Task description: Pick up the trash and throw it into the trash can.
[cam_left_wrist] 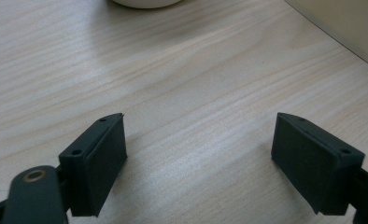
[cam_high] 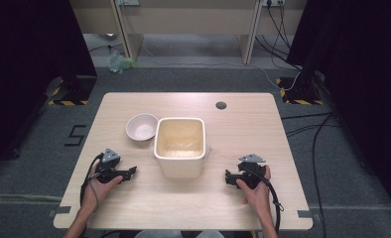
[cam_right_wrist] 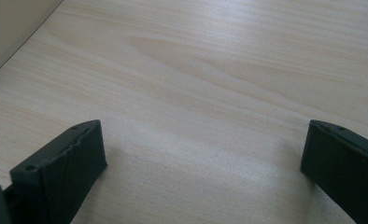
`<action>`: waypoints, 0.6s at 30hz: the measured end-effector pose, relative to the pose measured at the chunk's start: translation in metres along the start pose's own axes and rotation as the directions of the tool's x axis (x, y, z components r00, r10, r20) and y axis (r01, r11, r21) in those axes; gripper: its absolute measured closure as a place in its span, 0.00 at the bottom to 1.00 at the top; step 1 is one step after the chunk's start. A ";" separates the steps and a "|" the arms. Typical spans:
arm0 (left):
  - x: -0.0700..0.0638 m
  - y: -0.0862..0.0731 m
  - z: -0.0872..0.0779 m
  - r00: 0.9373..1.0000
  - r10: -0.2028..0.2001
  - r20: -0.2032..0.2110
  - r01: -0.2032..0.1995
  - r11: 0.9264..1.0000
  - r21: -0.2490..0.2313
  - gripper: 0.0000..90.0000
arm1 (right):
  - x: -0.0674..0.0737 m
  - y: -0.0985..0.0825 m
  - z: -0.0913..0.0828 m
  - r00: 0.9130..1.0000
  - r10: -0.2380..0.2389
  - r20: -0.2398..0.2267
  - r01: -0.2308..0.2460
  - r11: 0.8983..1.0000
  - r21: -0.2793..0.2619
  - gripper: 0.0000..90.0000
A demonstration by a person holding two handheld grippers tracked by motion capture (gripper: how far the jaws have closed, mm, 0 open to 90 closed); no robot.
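Note:
A cream square tub (cam_high: 179,144) stands in the middle of the wooden table (cam_high: 134,208), with a small white bowl (cam_high: 142,127) just left of it. My left gripper (cam_high: 132,172) rests on the table left of the tub, held by a hand, its jaws pointing right toward the tub. In the left gripper view that gripper (cam_left_wrist: 198,154) is open over bare wood; the bowl (cam_left_wrist: 147,3) and tub wall (cam_left_wrist: 355,28) sit at the top edge. My right gripper (cam_high: 227,177) lies right of the tub, pointing left. Its jaws (cam_right_wrist: 203,163) stand open with nothing between them.
A dark round grommet (cam_high: 221,105) is set in the table's far side. Black curtains and stands with hazard-striped bases flank the table. Cables run over the grey floor at right. A desk frame stands behind.

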State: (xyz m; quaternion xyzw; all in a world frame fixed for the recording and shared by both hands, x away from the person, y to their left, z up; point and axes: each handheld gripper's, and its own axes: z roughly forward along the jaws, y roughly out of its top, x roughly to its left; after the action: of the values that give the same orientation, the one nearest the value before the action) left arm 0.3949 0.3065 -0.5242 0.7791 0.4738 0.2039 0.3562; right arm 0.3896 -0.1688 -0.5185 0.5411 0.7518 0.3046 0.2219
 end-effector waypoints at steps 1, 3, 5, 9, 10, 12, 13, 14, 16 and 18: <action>0.000 0.000 0.000 1.000 0.000 0.000 0.000 1.000 0.000 0.19 | 0.000 0.000 0.000 1.000 0.000 0.000 0.000 1.000 0.000 0.00; 0.000 0.000 0.000 1.000 0.000 0.000 0.000 1.000 0.000 0.19 | 0.000 0.000 0.000 1.000 -0.001 0.001 0.001 1.000 0.000 0.00; 0.000 0.000 0.000 1.000 0.000 0.000 0.000 1.000 0.000 0.19 | 0.000 0.000 0.000 1.000 0.001 0.001 -0.001 1.000 -0.001 0.00; 0.000 0.000 0.000 1.000 0.000 0.001 0.000 1.000 0.000 0.19 | 0.000 -0.001 -0.001 1.000 0.002 0.001 -0.002 1.000 0.002 0.00; 0.000 0.000 0.000 1.000 0.000 0.002 0.000 1.000 0.000 0.19 | 0.000 -0.001 -0.001 1.000 0.002 0.001 -0.002 1.000 0.002 0.00; 0.000 0.000 0.000 1.000 -0.001 0.003 0.001 1.000 0.001 0.19 | 0.000 -0.002 -0.001 1.000 -0.003 0.001 0.003 1.000 -0.002 0.00; 0.000 0.000 0.000 1.000 -0.002 0.006 0.002 1.000 -0.001 0.19 | 0.000 -0.002 -0.002 1.000 -0.002 0.000 0.002 1.000 0.000 0.00; 0.000 0.000 0.000 1.000 -0.001 0.008 0.001 1.000 0.000 0.19 | 0.000 -0.003 -0.003 1.000 -0.005 -0.001 0.005 1.000 0.001 0.00; 0.000 -0.001 -0.001 1.000 0.000 0.008 0.000 1.000 -0.001 0.19 | 0.000 -0.005 -0.005 1.000 -0.008 -0.004 0.008 1.000 0.001 0.00; 0.000 -0.001 -0.001 1.000 -0.001 0.008 0.001 1.000 0.001 0.19 | 0.001 -0.009 -0.008 1.000 -0.005 -0.007 0.005 1.000 0.001 0.00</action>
State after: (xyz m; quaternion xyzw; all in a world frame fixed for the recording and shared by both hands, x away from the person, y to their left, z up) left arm 0.3934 0.3071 -0.5239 0.7799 0.4729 0.2006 0.3578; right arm 0.3782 -0.1721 -0.5185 0.5384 0.7540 0.3055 0.2198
